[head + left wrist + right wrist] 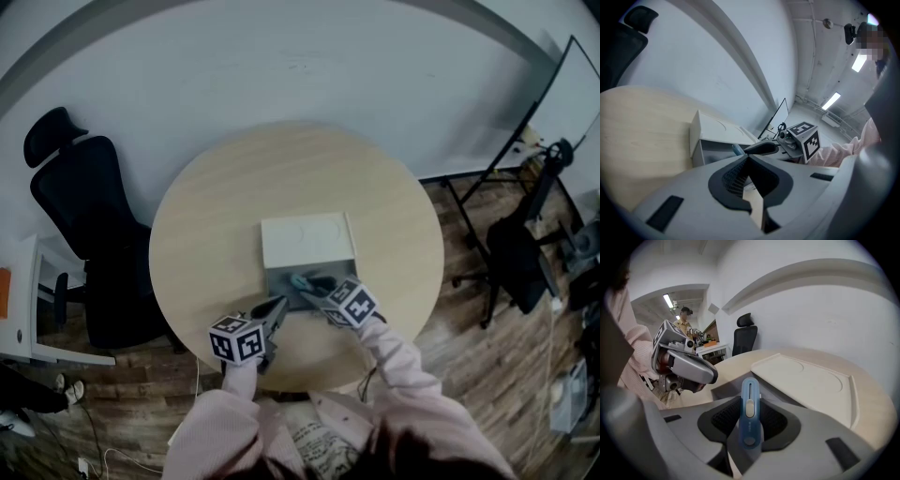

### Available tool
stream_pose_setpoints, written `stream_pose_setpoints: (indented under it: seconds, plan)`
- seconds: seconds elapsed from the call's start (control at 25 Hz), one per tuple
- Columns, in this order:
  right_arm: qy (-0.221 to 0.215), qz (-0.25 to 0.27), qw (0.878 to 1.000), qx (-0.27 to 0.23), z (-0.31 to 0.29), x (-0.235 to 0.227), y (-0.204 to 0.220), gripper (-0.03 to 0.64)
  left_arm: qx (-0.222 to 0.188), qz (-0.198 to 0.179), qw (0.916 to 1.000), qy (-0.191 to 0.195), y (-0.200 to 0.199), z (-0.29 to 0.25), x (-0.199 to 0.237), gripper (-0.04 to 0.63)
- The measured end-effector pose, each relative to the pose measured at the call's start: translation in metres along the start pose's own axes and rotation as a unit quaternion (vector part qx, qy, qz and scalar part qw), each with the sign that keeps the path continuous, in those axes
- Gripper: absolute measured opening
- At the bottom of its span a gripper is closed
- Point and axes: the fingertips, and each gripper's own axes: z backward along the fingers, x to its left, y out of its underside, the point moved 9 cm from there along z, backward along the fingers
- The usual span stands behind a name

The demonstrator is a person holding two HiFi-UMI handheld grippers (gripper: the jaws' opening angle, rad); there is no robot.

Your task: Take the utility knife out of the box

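A blue utility knife (749, 420) stands upright between the pads of my right gripper (750, 401), which is shut on it. In the head view the knife (300, 279) is held just over the grey box (279, 281), whose white lid (307, 241) lies folded back behind it. My left gripper (277, 307) points at the box's near left corner, and whether it touches the box I cannot tell. Its pads (736, 171) meet at the tip with nothing between them. From the left gripper view I see the box (705, 147) and a bit of the blue knife (737, 150) under the right gripper's finger (761, 148).
The box sits near the front of a round wooden table (206, 216). A black office chair (80, 216) stands to the left, and a stand with another dark chair (516, 253) to the right. A person (684, 322) stands far back in the right gripper view.
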Motion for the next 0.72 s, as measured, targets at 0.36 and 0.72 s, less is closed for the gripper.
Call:
stream_pose_setpoints:
  seconds: [0.36,0.72]
  plan:
    - [0.003,-0.069,0.995,-0.075,0.018,0.007,0.002,0.138,-0.007,-0.015,0.9998,0.004,-0.002,0.001,-0.007,0.001]
    - [0.013,-0.144,0.976,-0.160,0.042,0.013,0.003,0.138,-0.022,-0.040,0.9989,0.009,-0.003,0.001,-0.018,0.002]
